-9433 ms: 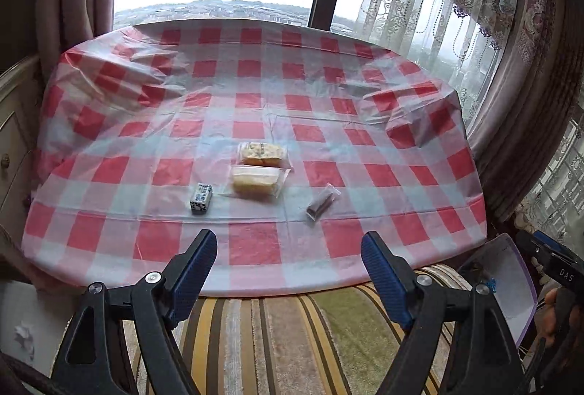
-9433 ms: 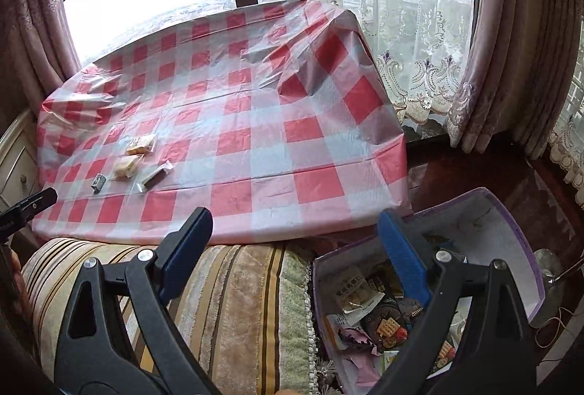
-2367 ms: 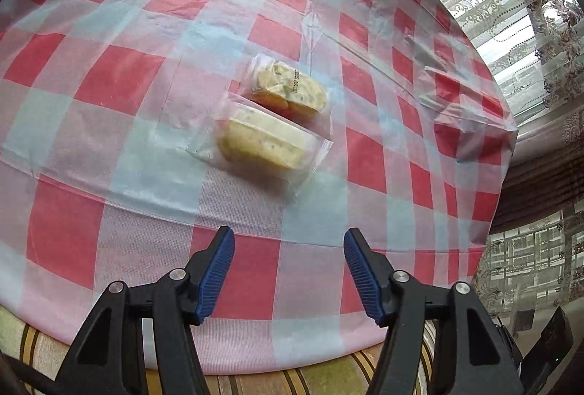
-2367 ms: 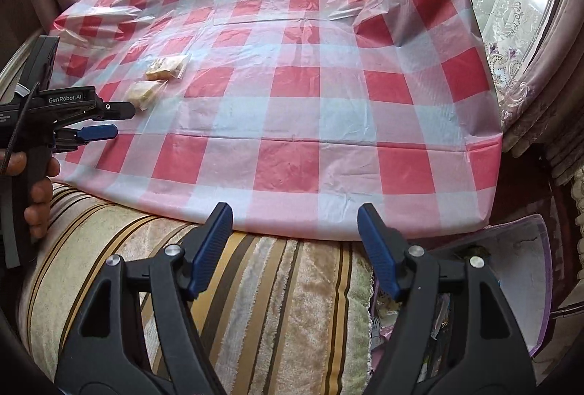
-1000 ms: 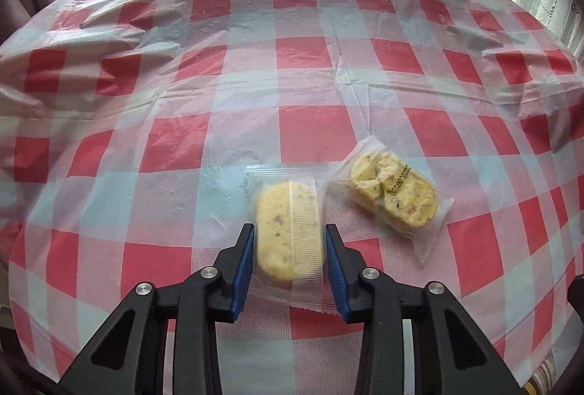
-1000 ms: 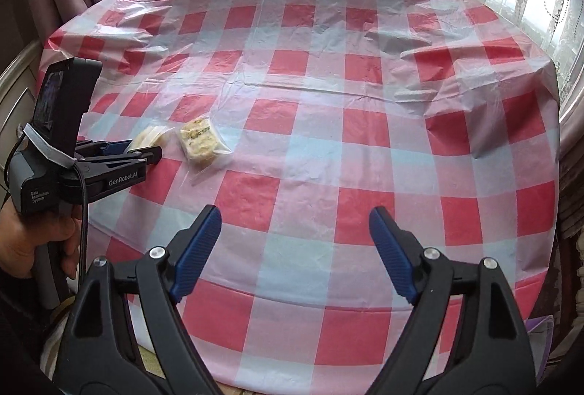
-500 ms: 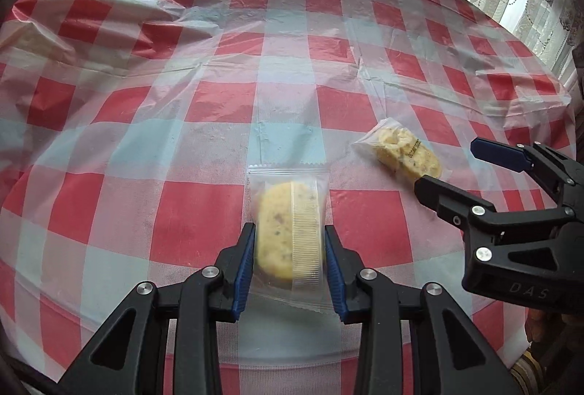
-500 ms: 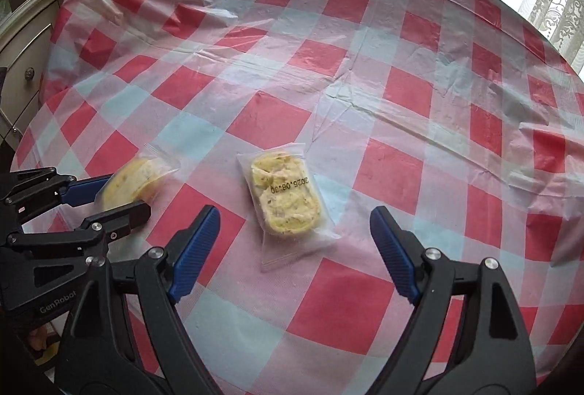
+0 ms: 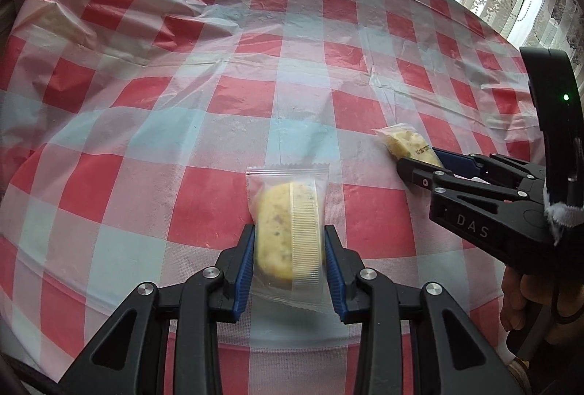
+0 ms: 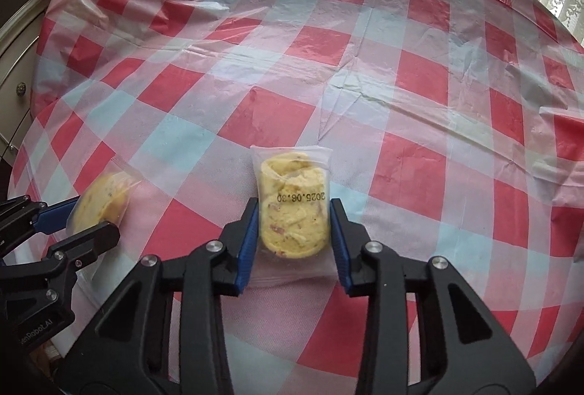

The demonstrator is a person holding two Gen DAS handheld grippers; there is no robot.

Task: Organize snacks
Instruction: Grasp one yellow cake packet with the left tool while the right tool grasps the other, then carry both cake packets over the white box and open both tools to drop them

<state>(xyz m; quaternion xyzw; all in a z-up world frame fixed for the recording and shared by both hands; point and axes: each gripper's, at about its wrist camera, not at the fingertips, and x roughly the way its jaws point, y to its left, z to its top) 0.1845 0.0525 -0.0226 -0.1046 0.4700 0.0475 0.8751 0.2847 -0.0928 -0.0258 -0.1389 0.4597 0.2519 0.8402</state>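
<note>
Gripping a clear-wrapped yellow pastry [image 9: 288, 234] between my left jaws, I am pressing both blue pads [image 9: 244, 267] against its sides. My left gripper [image 9: 288, 271] is sitting at six o'clock in its own view, and the packet is standing out toward twelve o'clock over the worktop [image 9: 182, 110]. This snack is a pale yellow oval with dark and reddish specks, sealed in a see-through sleeve with a ribbed seam running down its length and a crimped top edge.

My right gripper [image 10: 294, 241] is closing its jaws on a second pastry packet [image 10: 294, 209], which is lying between the pads and looking pinched at both sides. That one is lumpier, folded at the far end, flecked with pink bits, and a printed date is running across the wrapper, reading upside down from my side. It is resting on the red, white and pale blue checked plastic cloth covering the worktop.

From the left view, the right gripper is reaching in from three o'clock, with the second packet at its tip. From the right view, the left gripper and its packet are showing at nine o'clock. A hand [image 9: 525, 304] is wrapping the right handle at four o'clock.
</note>
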